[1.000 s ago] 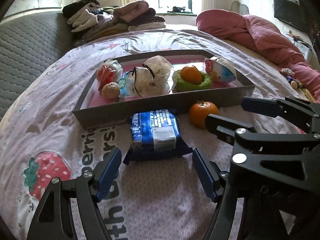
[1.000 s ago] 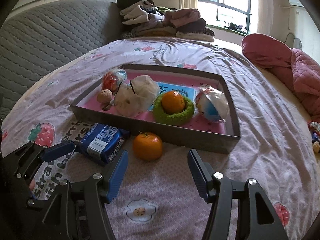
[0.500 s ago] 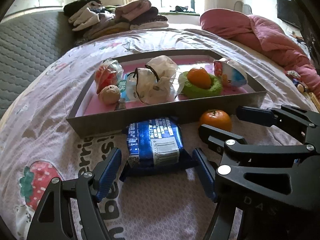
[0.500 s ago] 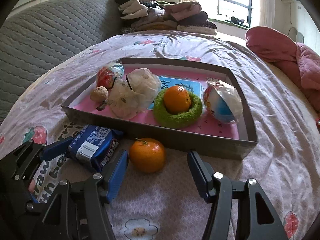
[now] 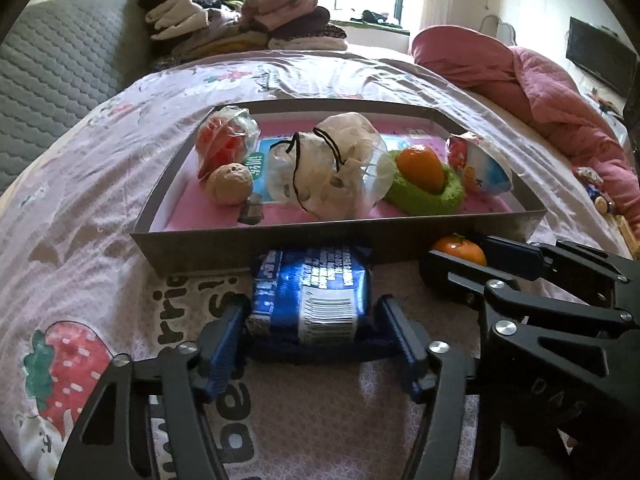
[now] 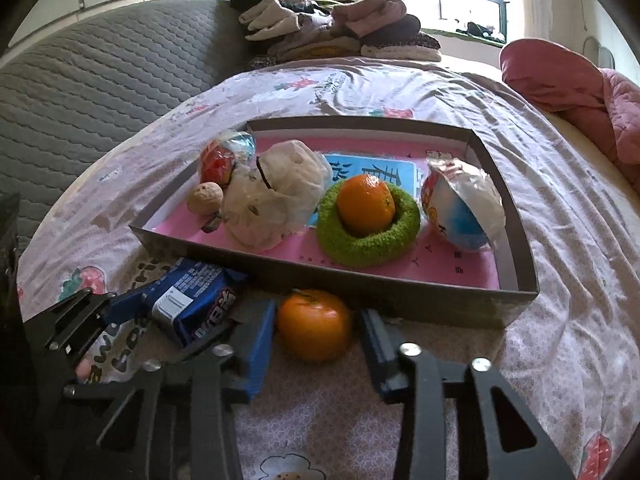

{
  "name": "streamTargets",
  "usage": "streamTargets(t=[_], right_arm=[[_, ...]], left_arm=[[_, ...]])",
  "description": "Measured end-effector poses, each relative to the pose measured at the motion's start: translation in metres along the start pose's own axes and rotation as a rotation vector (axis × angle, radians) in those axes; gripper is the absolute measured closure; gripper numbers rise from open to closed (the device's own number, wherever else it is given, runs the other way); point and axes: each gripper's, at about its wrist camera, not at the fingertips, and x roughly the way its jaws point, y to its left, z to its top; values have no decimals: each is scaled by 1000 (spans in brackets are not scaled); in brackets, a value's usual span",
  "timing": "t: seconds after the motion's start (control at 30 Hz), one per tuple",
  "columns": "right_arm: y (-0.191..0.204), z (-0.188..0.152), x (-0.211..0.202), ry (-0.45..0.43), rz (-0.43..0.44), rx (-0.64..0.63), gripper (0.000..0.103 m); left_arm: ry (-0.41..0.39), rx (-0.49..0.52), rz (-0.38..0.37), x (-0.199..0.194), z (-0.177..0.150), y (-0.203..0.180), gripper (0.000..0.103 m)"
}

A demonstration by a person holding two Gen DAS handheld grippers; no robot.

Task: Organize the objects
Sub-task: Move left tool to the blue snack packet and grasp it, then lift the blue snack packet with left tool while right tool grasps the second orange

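Observation:
A blue snack packet [image 5: 310, 298] lies on the bed sheet in front of the grey tray [image 5: 256, 246]. My left gripper [image 5: 312, 350] is open, its blue pads on either side of the packet's near end. A loose orange [image 6: 314, 326] lies on the sheet against the tray's front wall. My right gripper [image 6: 320, 350] is open, its pads on either side of the orange. The packet also shows in the right wrist view [image 6: 192, 304], and the orange in the left wrist view [image 5: 460, 250].
The tray [image 6: 516, 216] holds a walnut [image 6: 206, 198], a red-wrapped ball [image 6: 218, 160], a white plastic bag [image 6: 276, 196], an orange in a green ring [image 6: 366, 206] and a blue-white wrapped ball [image 6: 464, 204]. Folded clothes [image 6: 336, 28] lie at the back, a pink quilt [image 5: 540, 92] at the right.
Both grippers have moved forward. The packet now sits between the left pads and the orange between the right pads. Both stay open.

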Motion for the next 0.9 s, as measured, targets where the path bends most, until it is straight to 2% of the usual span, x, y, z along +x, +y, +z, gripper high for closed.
streamTargets(t=[0.17,0.2,0.23,0.63,0.9], right_arm=[[-1,0,-1,-5,6,7,64],[-1,0,-2,-7,4,7,64],[-1,0,-3,-9,4,7,64],[0,2,-21,-39,-5,6,64],[4,18,-49,-106,-21,-11,64]], left_arm=[[-3,-4,-14,-3,-1,2,41],[-5,-3,-16,-4,-1,3,43],[-8,-2,-17,-6,-1,3,49],[-36,4,-9,-22,2,4,50],[-93,6,5,-51,18,6,50]])
